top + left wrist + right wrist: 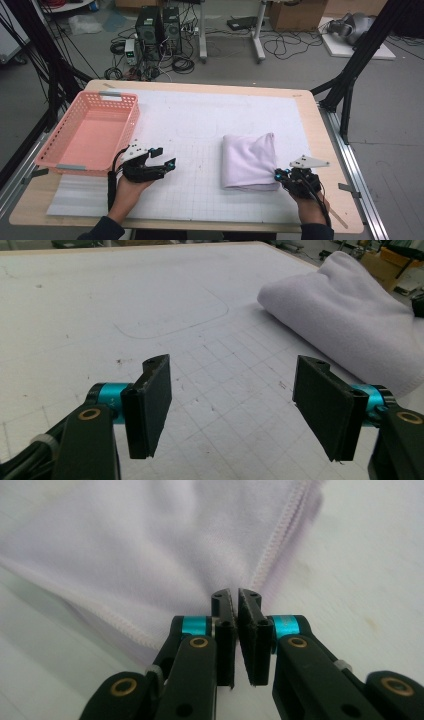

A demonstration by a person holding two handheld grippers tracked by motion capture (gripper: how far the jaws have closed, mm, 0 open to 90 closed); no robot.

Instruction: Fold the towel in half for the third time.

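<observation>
Towel (pixel 250 161), lilac, folded, lying mid-table right of centre, long axis front to back; near right corner pinched in right gripper (pixel 283 176), jaws clamped on hem; left gripper (pixel 167 161) well apart leftward, jaws wide, empty, beside pink basket (pixel 127 131).

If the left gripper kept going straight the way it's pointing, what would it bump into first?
Probably the folded white towel. The left gripper has its jaws open over bare mat, with the towel ahead and to the right; straight ahead may stay free, since depth is unclear.
</observation>
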